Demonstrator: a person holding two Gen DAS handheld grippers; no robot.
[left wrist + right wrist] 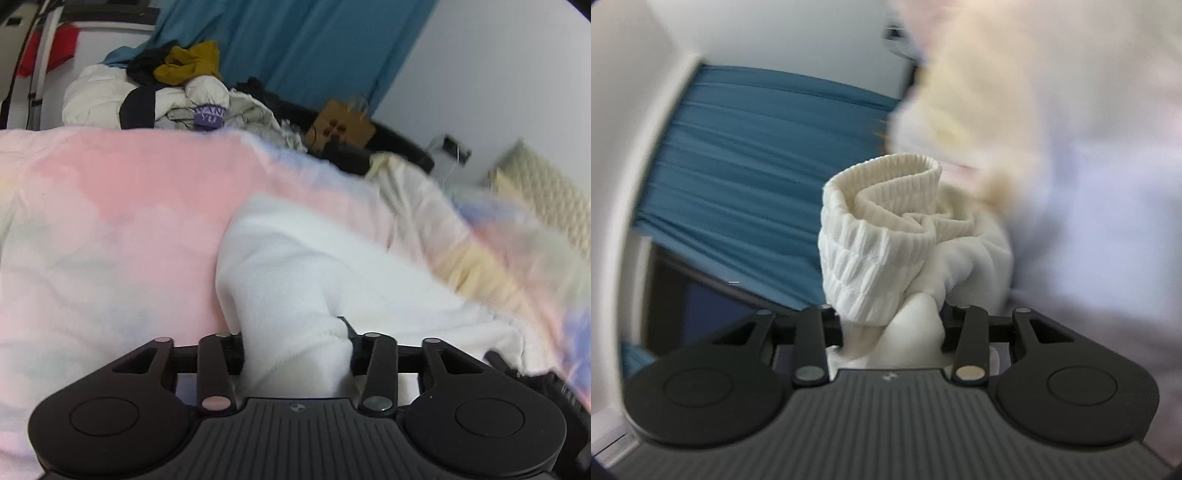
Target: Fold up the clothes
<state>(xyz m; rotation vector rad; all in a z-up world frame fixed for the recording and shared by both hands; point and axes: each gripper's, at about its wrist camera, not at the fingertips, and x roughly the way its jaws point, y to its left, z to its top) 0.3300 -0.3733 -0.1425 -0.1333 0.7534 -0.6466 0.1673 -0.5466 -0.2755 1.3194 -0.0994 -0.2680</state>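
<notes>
Both grippers, left gripper (pixel 295 347) and right gripper (pixel 892 325), have fingers clamped on the white garment (pixel 295 266) at lower centre over the pastel bed (pixel 110 221) (soft, light; ribbed cuff (pixel 879 221) grips best).

Teal curtain (pixel 303 48) against pale wall (pixel 498 74), pastel bedspread (pixel 110 206) (pink mostly), possibly a headboard (pixel 546 192) beyond

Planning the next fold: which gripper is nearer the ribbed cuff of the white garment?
Right. The right gripper clamps fabric just below the ribbed cuff; the left gripper grips smooth white fabric, no cuff visible.
</notes>
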